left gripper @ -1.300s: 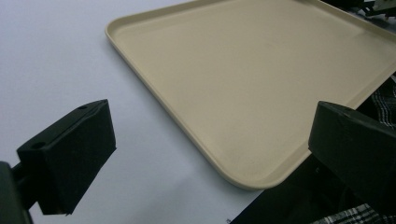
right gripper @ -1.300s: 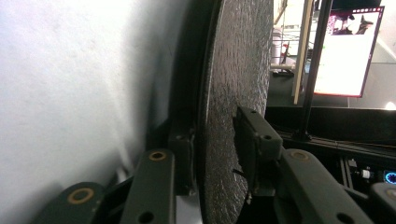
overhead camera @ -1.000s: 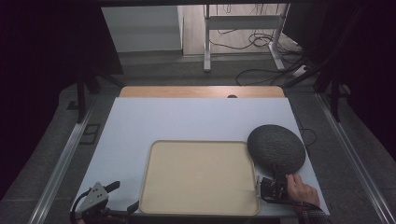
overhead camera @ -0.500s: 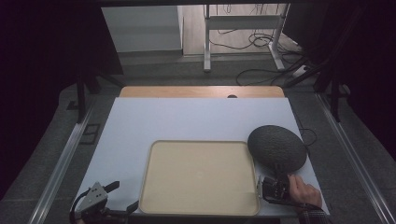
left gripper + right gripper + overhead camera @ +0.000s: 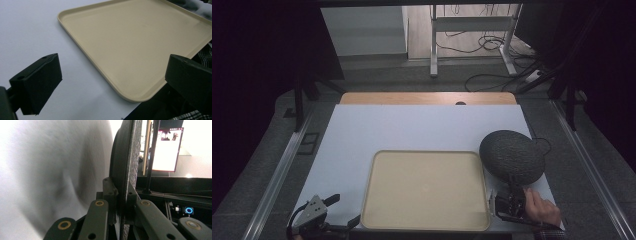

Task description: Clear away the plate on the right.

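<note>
Our right gripper (image 5: 511,200) has its jaws clamped tight on the near rim of the dark round mat (image 5: 512,156); in the right gripper view the mat's (image 5: 126,170) thin edge runs straight up between the two pads, pinched on both faces. We take the beige tray (image 5: 427,225) as our landmark: the mat lies just off its right side on the pale table cover (image 5: 412,127), its left rim touching or barely overlapping the tray's far right corner, and the right gripper sits beside the tray's near right corner.

Our left gripper (image 5: 324,212) rests off the tray's near left corner with its jaws spread wide and nothing between them; the left gripper view looks across the tray (image 5: 140,47), which is bare.

We judge the work as barely begun: the grasp is made, but the mat is not yet on the tray. What remains is carrying it over, setting it down flat and letting go.
</note>
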A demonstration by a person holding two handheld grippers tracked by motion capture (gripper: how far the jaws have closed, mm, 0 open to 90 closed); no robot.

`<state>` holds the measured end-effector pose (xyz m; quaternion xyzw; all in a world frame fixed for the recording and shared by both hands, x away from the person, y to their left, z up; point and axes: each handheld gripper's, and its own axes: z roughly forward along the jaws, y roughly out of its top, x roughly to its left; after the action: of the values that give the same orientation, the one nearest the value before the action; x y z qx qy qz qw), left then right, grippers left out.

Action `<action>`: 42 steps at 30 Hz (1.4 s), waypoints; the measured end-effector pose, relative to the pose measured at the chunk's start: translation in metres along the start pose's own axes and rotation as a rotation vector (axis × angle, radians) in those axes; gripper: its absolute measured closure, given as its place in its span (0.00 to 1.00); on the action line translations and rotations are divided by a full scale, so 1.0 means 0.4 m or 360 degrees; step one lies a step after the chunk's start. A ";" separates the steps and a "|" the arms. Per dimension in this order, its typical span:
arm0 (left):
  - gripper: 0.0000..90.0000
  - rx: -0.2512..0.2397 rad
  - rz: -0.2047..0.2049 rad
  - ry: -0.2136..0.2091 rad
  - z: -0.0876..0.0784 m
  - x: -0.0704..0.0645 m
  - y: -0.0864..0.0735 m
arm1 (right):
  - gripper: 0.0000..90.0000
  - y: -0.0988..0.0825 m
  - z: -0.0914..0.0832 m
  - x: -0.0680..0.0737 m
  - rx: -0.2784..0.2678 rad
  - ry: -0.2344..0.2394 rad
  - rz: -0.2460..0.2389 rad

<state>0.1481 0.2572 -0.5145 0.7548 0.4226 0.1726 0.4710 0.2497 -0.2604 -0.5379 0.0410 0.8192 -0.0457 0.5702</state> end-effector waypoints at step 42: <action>0.01 -0.0002 -0.0005 0.0007 0.000 0.000 -0.001 | 0.93 0.184 -0.133 0.014 -0.0346 0.0027 -0.0135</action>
<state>0.1480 0.2574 -0.5146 0.7534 0.4247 0.1739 0.4708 0.2071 -0.1806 -0.5269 -0.0554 0.8251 0.0198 0.5619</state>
